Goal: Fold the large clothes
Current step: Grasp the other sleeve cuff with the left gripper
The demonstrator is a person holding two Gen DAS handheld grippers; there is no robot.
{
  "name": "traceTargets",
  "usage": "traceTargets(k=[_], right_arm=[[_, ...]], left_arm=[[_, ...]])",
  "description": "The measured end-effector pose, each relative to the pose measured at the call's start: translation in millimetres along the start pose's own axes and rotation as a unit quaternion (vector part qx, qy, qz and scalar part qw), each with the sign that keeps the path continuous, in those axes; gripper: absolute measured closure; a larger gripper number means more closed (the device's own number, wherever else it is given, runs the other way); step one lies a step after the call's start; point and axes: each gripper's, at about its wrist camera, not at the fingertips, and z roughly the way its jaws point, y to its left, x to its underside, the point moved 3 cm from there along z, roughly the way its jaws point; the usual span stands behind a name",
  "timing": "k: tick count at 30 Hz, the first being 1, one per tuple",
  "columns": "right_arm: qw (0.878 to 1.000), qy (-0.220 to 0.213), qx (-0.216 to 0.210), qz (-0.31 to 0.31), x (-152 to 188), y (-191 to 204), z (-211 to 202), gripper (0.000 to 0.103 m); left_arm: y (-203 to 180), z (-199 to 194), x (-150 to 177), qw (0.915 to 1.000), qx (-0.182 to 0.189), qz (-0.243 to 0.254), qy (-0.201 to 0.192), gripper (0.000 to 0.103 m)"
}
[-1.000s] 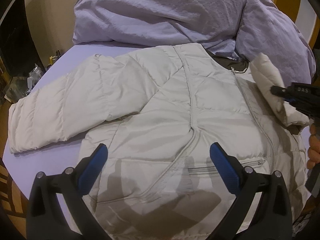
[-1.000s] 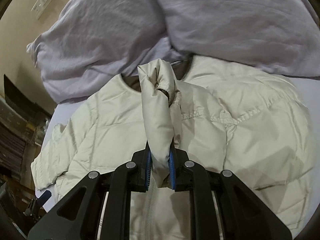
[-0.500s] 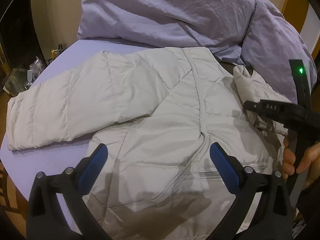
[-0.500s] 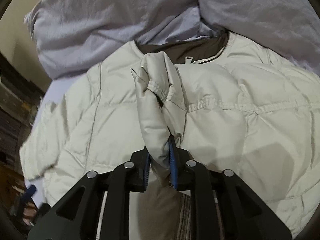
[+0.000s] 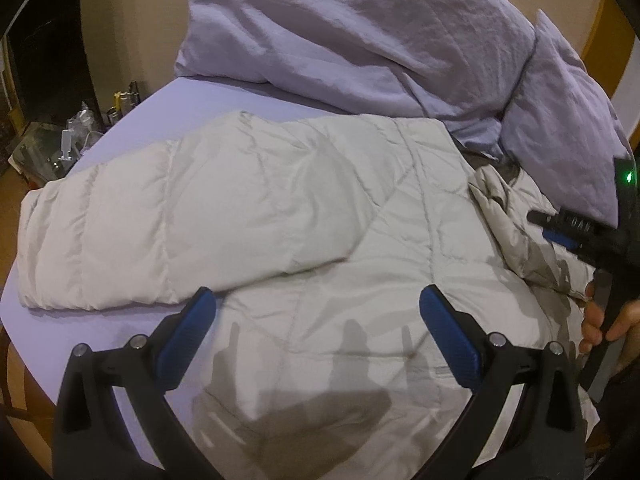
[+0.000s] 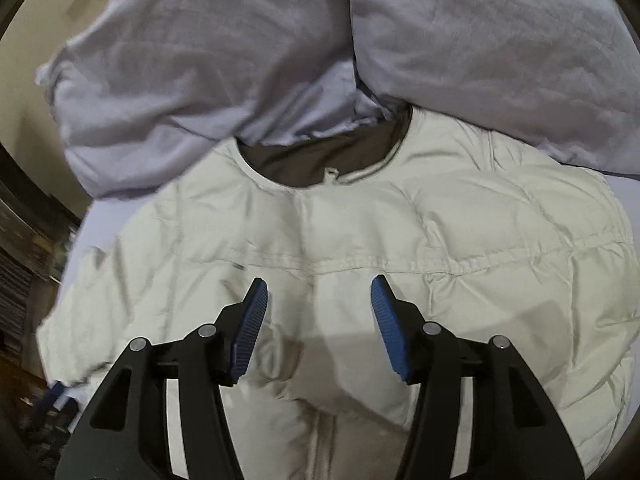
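A cream quilted puffer jacket (image 5: 320, 240) lies front up on a lavender bed sheet (image 5: 224, 100), with its dark-lined collar (image 6: 320, 160) toward the pillows. Its left sleeve (image 5: 120, 240) stretches out flat to the left. The right sleeve (image 5: 516, 224) lies folded across the chest. My left gripper (image 5: 316, 312) hovers open over the lower front, nothing between its blue pads. My right gripper (image 6: 318, 304) is above the folded sleeve with its jaws opening, and the pads stand clear of the fabric. It also shows at the right edge of the left wrist view, where a hand (image 5: 604, 320) holds it.
Two lavender pillows (image 5: 360, 32) (image 6: 500, 48) are heaped at the head of the bed, touching the collar. The bed's left edge drops to a floor with clutter and small bottles (image 5: 72, 140). A dark shelf (image 6: 20, 260) stands at the left.
My right gripper carried the right sleeve across the chest, lowered it and opened, letting the sleeve drop onto the jacket. My left gripper drifted left along the hem, staying open.
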Motion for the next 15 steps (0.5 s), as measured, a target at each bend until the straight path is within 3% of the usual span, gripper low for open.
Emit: traceTargets(k=[5, 15], right_arm=[[0.999, 0.007, 0.027, -0.020, 9, 10, 17, 0.027], [0.997, 0.024, 0.062, -0.050, 14, 19, 35, 0.018]], left_arm=[[21, -1, -7, 0.9997, -0.018, -0.015, -0.004, 0.002], [60, -2, -17, 0.9972, -0.056, -0.048, -0.011, 0.002]])
